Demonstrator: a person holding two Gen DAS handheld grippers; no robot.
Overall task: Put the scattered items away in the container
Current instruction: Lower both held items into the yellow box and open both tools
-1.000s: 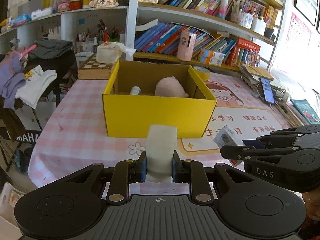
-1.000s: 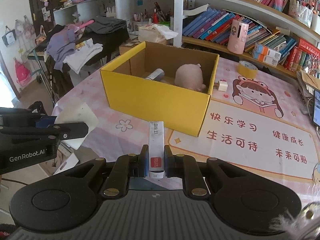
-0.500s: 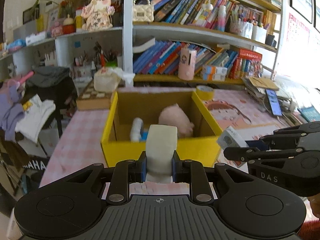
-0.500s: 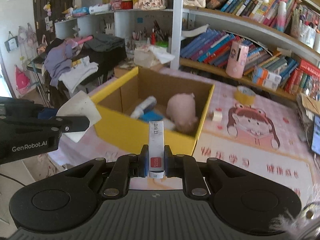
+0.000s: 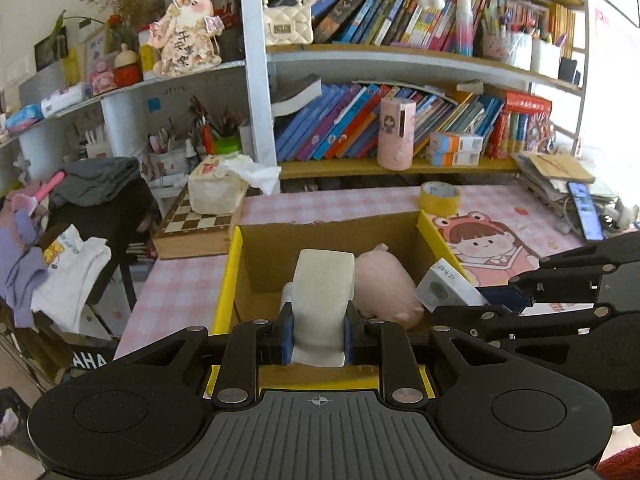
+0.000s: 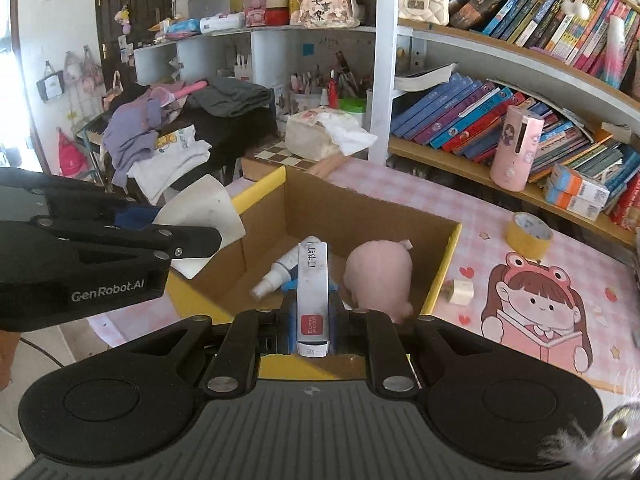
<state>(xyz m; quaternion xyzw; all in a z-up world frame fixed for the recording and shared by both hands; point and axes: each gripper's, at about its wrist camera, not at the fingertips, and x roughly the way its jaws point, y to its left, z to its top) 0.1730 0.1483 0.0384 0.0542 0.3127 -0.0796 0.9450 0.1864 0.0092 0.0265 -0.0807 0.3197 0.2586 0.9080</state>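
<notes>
— What is the left gripper (image 5: 318, 338) carrying?

— Its fingers (image 5: 286, 334) are clamping a pale off-white block (image 5: 322, 300), which is hanging over the near wall of the yellow cardboard box (image 5: 230, 276). From the right wrist view the same gripper (image 6: 192, 242) is reaching in from the left, the block (image 6: 204, 220) jutting past the box's left rim.

— And the right gripper (image 6: 313, 330)?

— Its fingers (image 6: 286, 326) are squeezing a slim white staple box (image 6: 313, 296) with a red label, held upright just above the near wall of the box (image 6: 444, 268). In the left wrist view that gripper (image 5: 476, 304) is coming in from the right with the staple box (image 5: 444, 288) over the box's right side.

— What is lying inside already?

— A pink plush toy (image 6: 378, 276) is resting on the floor of the box toward its right wall, and a white spray bottle (image 6: 280, 272) is lying on its side to the left of it.

— Anything outside on the surface?

— A roll of yellow tape (image 6: 528, 234) is sitting toward the far edge of the pink checked surface (image 6: 472, 208), and a small cream-coloured item (image 6: 460, 292) is lying just beside the box's right wall.
</notes>
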